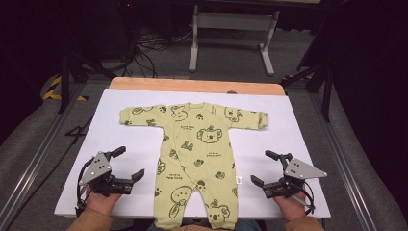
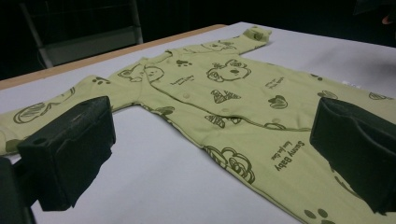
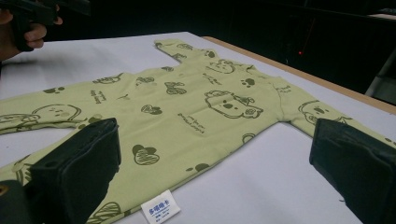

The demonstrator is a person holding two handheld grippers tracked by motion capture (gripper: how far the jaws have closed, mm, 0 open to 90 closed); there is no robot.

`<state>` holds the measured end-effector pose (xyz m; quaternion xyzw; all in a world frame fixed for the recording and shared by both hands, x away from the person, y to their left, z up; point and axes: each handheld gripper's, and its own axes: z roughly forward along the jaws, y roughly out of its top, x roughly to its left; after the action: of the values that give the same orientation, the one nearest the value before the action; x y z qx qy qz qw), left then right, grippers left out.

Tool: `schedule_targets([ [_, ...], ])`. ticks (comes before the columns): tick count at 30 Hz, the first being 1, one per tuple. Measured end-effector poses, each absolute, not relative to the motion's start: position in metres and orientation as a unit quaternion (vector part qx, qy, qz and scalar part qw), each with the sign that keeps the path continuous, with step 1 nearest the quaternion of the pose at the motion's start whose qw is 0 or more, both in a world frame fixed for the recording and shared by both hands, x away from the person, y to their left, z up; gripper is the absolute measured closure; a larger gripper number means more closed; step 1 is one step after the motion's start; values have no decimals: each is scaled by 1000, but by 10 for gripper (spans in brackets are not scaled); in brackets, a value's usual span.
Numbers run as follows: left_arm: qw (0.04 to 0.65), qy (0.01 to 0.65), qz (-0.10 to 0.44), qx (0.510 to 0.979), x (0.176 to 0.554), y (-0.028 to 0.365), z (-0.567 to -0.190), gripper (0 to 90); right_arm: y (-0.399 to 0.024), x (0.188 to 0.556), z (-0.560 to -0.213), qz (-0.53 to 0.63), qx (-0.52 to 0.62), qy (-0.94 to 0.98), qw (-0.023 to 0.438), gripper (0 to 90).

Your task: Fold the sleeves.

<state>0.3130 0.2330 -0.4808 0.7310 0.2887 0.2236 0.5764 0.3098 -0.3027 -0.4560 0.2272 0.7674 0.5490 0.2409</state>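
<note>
The right claw stands wide apart with nothing between its jaws, low over the white worktop. A green baby romper with bear prints lies flat ahead, its white care label near the bottom edge. A hand shows top left

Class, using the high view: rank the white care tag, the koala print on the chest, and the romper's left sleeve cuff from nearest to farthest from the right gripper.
From the right gripper:
1. White care tag, just beside it at the romper's edge.
2. Koala print, mid-chest.
3. Left sleeve cuff, far across the table.
</note>
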Motion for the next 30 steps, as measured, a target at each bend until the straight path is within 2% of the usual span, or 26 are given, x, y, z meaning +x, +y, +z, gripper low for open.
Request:
schedule_targets([
  [5,584,285,215,729,313,231,-481,2,-302,309,-456,547,227,769,241,32],
  [10,556,285,217,750,313,230,-480,11,-302,311,-456,548,225,771,235,48],
  [15,556,281,216,752,314,230,-479,20,-301,310,-456,545,223,773,238,49],
  [22,551,285,212,755,319,231,-477,13,-299,311,-457,540,220,780,227,15],
  [30,562,273,199,755,329,229,-479,4,-299,312,-457,535,217,786,223,19],
])
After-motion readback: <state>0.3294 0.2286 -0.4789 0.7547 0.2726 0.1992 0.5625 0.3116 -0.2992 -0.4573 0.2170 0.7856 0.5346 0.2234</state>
